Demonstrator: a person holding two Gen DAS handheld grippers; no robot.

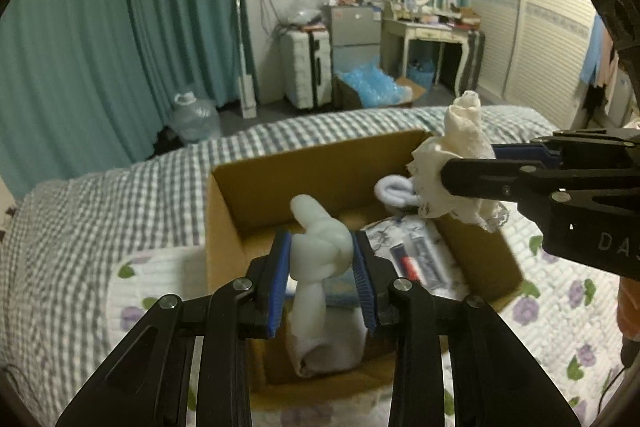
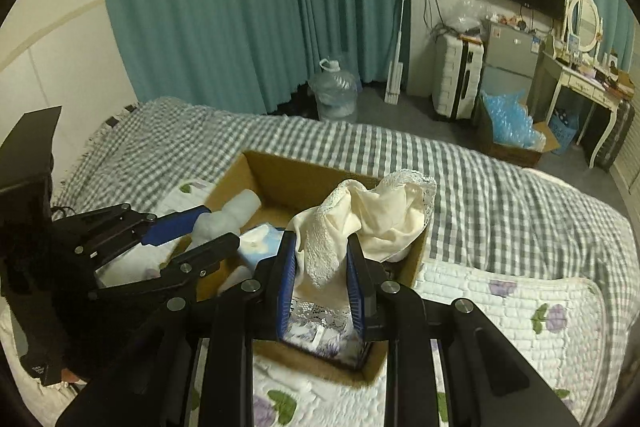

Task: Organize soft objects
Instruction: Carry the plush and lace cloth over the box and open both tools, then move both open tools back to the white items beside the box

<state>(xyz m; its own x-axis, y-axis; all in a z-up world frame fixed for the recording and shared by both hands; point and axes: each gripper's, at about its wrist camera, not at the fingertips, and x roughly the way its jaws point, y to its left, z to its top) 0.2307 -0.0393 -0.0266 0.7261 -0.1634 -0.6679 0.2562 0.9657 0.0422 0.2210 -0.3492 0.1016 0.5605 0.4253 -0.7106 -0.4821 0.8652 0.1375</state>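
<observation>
An open cardboard box [image 1: 280,183] sits on the bed; it also shows in the right wrist view [image 2: 296,183]. My left gripper [image 1: 320,263] is shut on a knotted pale white sock [image 1: 320,243] and holds it over the box. My right gripper [image 2: 320,267] is shut on a cream lace-edged cloth [image 2: 380,211] above the box's right side. The right gripper [image 1: 472,167] and cloth [image 1: 460,143] also show in the left wrist view. The left gripper [image 2: 200,235] and sock [image 2: 228,215] show in the right wrist view. A rolled white sock [image 1: 394,191] lies inside the box.
The box also holds packets [image 1: 416,259] and a blue tissue pack [image 2: 260,245]. A floral quilt [image 2: 520,315] lies over the grey checked bedspread [image 2: 400,147]. Beyond the bed are teal curtains, a water jug [image 2: 336,91], a suitcase, and a dressing table.
</observation>
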